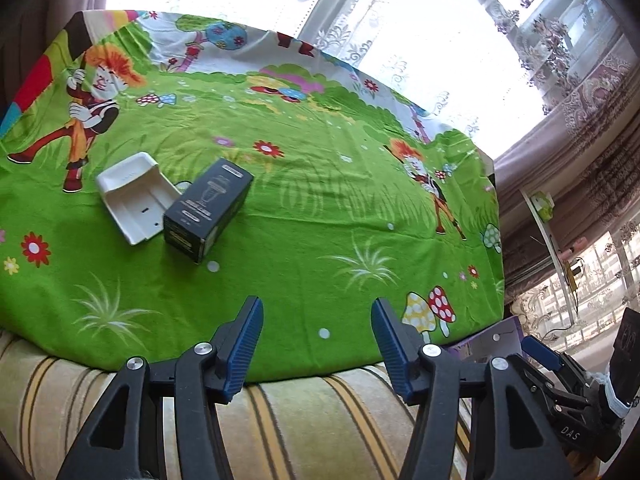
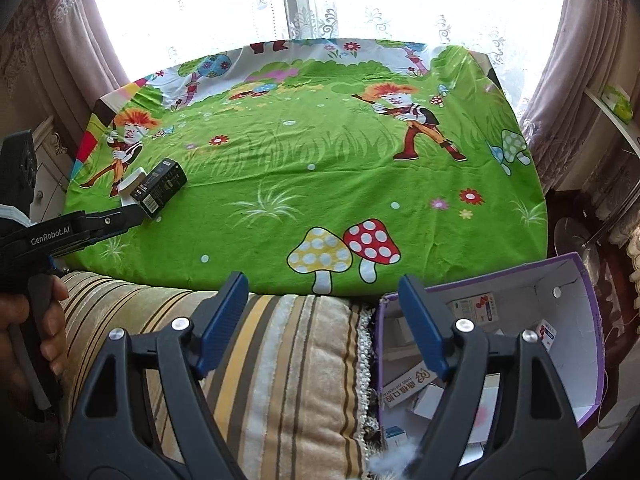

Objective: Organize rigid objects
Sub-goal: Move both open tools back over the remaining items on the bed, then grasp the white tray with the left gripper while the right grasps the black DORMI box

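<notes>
A black carton (image 1: 208,209) lies on the green cartoon cloth (image 1: 320,208), touching a white moulded tray (image 1: 134,196) on its left. Both also show in the right wrist view, the carton (image 2: 162,187) and the tray (image 2: 131,185) at far left. My left gripper (image 1: 317,344) is open and empty, above the near edge of the cloth, well short of the carton. My right gripper (image 2: 322,316) is open and empty, over the striped cushion (image 2: 280,360) next to a purple-edged box (image 2: 576,320) holding several small packages.
The cloth covers a table by a curtained window. The striped cushion (image 1: 280,420) lies along the near edge. The purple box (image 1: 488,340) sits at the right corner. The left gripper shows at the left edge of the right wrist view (image 2: 120,216).
</notes>
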Available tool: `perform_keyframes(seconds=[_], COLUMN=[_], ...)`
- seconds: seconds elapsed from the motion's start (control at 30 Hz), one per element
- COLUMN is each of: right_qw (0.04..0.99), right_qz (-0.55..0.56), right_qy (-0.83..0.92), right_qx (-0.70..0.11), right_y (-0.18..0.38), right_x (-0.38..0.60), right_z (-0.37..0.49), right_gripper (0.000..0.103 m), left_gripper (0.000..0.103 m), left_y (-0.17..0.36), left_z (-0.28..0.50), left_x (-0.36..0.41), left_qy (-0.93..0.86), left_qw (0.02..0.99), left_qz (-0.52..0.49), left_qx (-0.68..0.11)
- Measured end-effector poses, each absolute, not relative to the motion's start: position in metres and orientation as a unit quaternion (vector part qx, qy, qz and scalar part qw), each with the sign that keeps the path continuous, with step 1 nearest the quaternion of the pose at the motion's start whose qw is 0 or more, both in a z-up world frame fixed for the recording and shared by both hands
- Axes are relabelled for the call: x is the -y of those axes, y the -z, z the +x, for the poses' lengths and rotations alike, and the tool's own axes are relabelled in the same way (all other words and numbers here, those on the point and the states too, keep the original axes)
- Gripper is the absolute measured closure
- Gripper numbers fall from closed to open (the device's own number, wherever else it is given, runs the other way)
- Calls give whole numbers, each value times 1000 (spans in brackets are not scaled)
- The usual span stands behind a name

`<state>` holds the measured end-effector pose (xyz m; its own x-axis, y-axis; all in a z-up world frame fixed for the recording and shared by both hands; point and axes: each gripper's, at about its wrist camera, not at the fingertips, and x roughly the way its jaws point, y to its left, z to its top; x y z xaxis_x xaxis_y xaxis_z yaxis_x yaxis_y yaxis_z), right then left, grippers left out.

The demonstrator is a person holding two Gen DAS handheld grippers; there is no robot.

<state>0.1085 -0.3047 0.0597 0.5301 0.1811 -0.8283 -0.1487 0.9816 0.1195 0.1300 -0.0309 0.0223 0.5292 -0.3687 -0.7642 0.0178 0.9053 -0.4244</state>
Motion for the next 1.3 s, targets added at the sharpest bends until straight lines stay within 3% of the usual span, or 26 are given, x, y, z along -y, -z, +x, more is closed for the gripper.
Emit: perform_keyframes(seconds=[0.4,0.8,1.1,1.13,1.2,1.3], right_qw=[864,847,835,834,833,832], right_qz=[-4,19,35,37,41,45], right_qy=[-150,-184,-186,-185,-184,-182], right_qx=[-480,-498,-517,-519,-520,-522], right_y=[-60,-50,-36,-35,-34,-33], right_x=[241,200,193,193,193,192], right_z=[131,151,158,158,159,161], right_gripper=[23,23,23,23,23,23], left_gripper=[44,44,45,46,59,64], left_y=[4,22,42,42,41,41], left_z=[167,208,234,235,237,234], left_x=[-48,-32,-34,-35,-42,-44], left_qy=[1,-78,-95,-92,-80,-75], left_qw=[857,856,847,849,855,861], left_qz=[-115,139,178,170,135,115], left_qx=[-503,-492,-493,-492,-495,-489])
